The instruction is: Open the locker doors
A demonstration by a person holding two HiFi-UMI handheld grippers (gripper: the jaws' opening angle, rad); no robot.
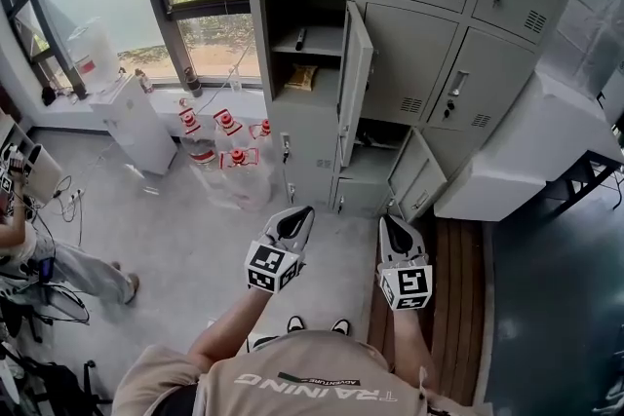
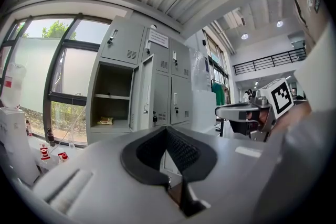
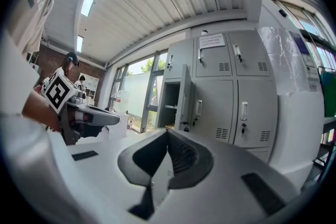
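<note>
A grey bank of lockers (image 1: 429,24) stands ahead of me. One middle door (image 1: 353,83) on the left column hangs open, and a shelf and a yellow packet (image 1: 303,76) show inside. A low door (image 1: 414,175) also stands ajar. Both grippers are held level in front of my chest, well short of the lockers. The left gripper (image 1: 295,220) is shut with nothing in it, as is the right gripper (image 1: 393,229). The open compartment (image 2: 110,99) appears in the left gripper view beyond the shut left gripper (image 2: 167,134). The right gripper view shows the open door (image 3: 185,98) beyond the shut right gripper (image 3: 167,136).
Large water bottles with red caps (image 1: 226,136) stand on the floor left of the lockers, beside a white cabinet (image 1: 136,122) under the window. A seated person (image 1: 39,258) is at far left. A white covered bulk (image 1: 526,151) sits right of the lockers, and wooden slats (image 1: 458,307) lie below it.
</note>
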